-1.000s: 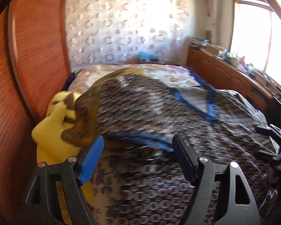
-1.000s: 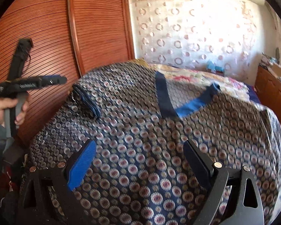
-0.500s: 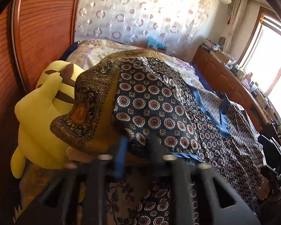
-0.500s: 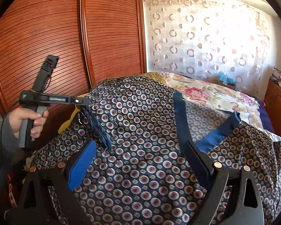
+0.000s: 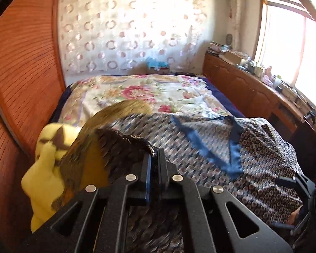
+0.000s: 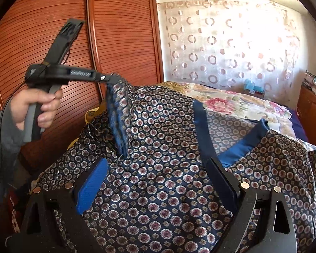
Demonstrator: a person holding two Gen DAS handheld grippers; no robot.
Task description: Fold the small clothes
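Note:
A dark blue patterned garment (image 6: 168,147) with solid blue neck trim (image 6: 202,126) lies spread over the bed; it also shows in the left wrist view (image 5: 200,139). My left gripper (image 5: 154,156) is shut on the garment's left sleeve edge and lifts it above the bed; in the right wrist view the left gripper (image 6: 113,78) holds the hanging sleeve (image 6: 120,113). My right gripper (image 6: 155,181) is open, hovering over the garment's lower middle, empty.
A yellow plush toy (image 5: 46,168) lies at the bed's left side by the wooden wardrobe doors (image 6: 52,31). A floral bedspread (image 5: 147,90) covers the far bed. A wooden cabinet (image 5: 252,92) with clutter runs along the right under the window.
My left gripper closed on the sleeve edge and raised it, pulling the sleeve up off the bed. My right gripper stayed open over the garment.

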